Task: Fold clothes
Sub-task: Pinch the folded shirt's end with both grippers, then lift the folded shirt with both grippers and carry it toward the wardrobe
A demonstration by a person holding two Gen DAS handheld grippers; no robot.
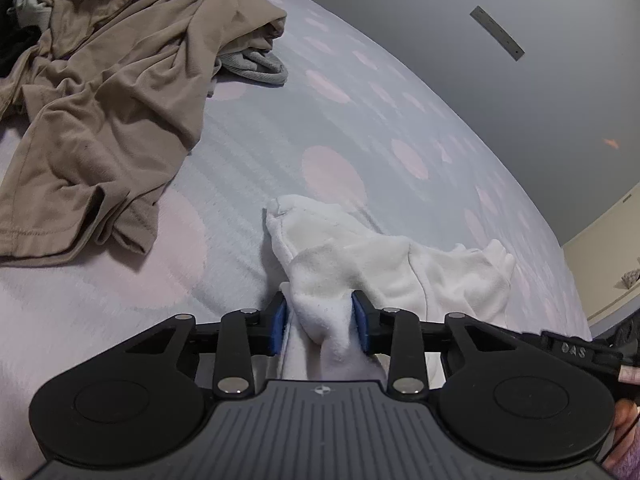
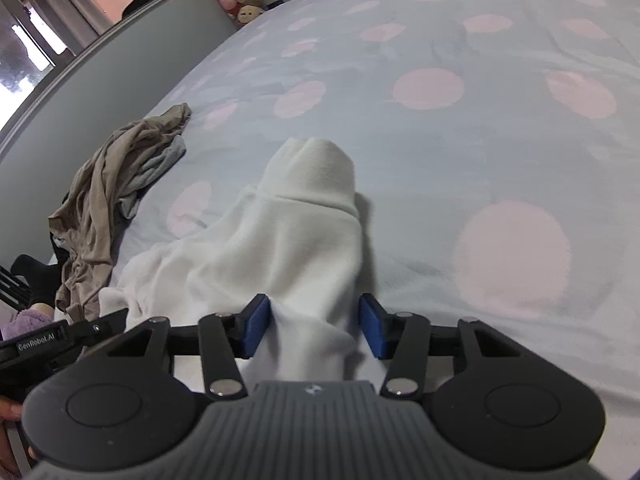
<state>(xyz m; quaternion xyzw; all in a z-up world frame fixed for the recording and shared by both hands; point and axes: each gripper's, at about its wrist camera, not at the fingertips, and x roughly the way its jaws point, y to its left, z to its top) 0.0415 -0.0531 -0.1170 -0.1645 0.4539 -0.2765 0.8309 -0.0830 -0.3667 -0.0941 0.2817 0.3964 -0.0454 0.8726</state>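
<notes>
both claws grip the white fleece garment [image 2: 280, 240] on the dotted bed [image 2: 500, 152]: the left claw [image 1: 320, 322] clenched on a bunched fold, the right claw [image 2: 314, 326] apparently pinching another (its right pad looks clear of the cloth). this looks like the spreading step; next, draw it flat. no containers visible; a tan garment [image 1: 104, 92] lies in a heap nearby.

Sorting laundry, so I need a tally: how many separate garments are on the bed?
4, maybe more hidden: a white fleece garment between both grippers; a tan shirt crumpled far left; a grey piece under its edge; something black behind the pile.
</notes>
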